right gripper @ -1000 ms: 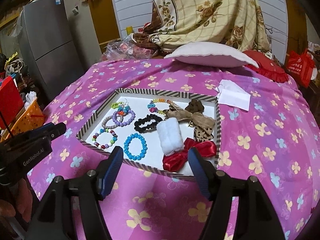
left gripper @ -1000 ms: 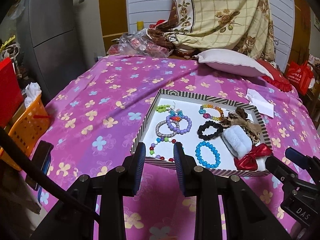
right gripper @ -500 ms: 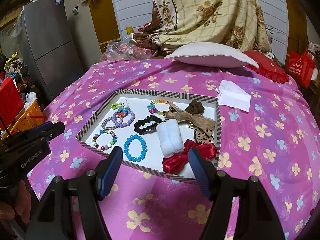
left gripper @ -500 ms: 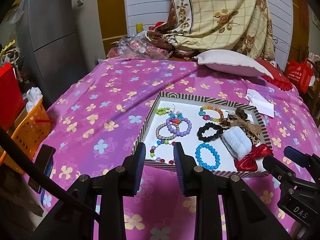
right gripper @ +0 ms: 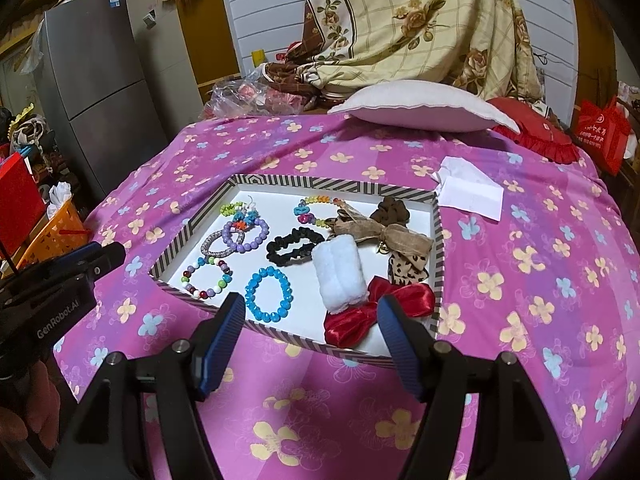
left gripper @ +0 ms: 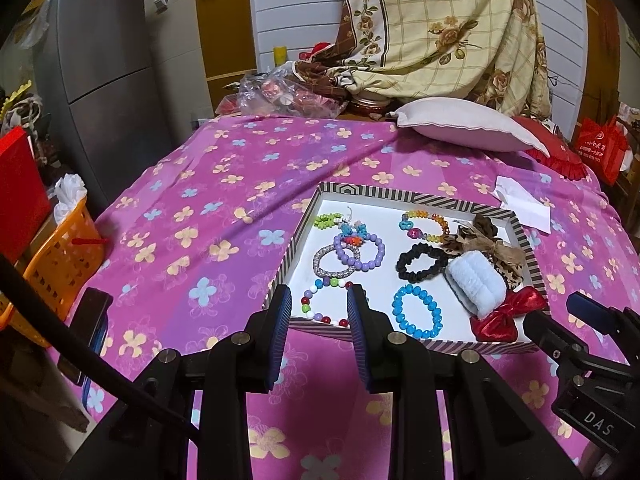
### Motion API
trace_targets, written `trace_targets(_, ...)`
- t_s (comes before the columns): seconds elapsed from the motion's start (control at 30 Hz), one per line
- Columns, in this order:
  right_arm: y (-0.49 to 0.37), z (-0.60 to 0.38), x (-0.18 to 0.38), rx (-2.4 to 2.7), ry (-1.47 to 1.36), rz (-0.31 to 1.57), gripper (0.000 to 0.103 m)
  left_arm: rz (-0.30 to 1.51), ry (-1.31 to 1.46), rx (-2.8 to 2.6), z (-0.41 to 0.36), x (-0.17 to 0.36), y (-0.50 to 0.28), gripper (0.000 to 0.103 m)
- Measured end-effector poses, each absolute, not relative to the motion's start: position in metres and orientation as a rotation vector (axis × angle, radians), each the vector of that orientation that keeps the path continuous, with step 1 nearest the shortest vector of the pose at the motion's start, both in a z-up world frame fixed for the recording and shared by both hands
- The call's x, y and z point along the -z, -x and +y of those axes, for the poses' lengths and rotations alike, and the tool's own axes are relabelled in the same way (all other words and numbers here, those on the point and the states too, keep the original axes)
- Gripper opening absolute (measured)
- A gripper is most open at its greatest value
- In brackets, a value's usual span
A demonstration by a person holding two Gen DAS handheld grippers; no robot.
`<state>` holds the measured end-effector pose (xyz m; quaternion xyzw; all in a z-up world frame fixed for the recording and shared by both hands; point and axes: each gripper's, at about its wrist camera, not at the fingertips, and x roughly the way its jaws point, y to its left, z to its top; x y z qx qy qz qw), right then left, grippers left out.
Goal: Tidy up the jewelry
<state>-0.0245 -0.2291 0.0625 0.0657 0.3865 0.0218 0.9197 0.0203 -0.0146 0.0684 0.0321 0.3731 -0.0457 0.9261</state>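
Note:
A striped-rim white tray point(left gripper: 408, 194) point(right gripper: 328, 183) lies on the pink flowered bedspread. In it are a blue bead bracelet point(left gripper: 417, 311) point(right gripper: 269, 294), a multicoloured bead bracelet point(left gripper: 325, 305) point(right gripper: 207, 278), a purple bracelet point(left gripper: 359, 251), a black scrunchie point(left gripper: 422, 262) point(right gripper: 295, 246), a white fluffy band point(left gripper: 475, 282) point(right gripper: 340, 278), a red bow point(left gripper: 506, 314) point(right gripper: 376, 309) and brown bows point(right gripper: 384, 234). My left gripper point(left gripper: 317, 312) is open and empty above the tray's near-left edge. My right gripper point(right gripper: 310, 314) is wide open and empty above the near edge.
A white pillow point(right gripper: 422, 108) and red cushion point(right gripper: 534, 136) lie at the far end of the bed. Folded white paper point(right gripper: 468, 194) lies right of the tray. An orange basket point(left gripper: 56, 252) and grey fridge point(left gripper: 104, 76) stand to the left.
Both grippers have drawn back and risen slightly from the tray. Their jaws have not changed. Nothing in the tray moved.

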Motion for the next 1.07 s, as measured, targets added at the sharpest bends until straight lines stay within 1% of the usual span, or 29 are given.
trace_targets(1.07,0.0224,-0.2326,-0.0557,-0.051,-0.135,0.799,0.072,0.750,-0.086,0.090,-0.0136,-0.0657,-0.0192,0.025)
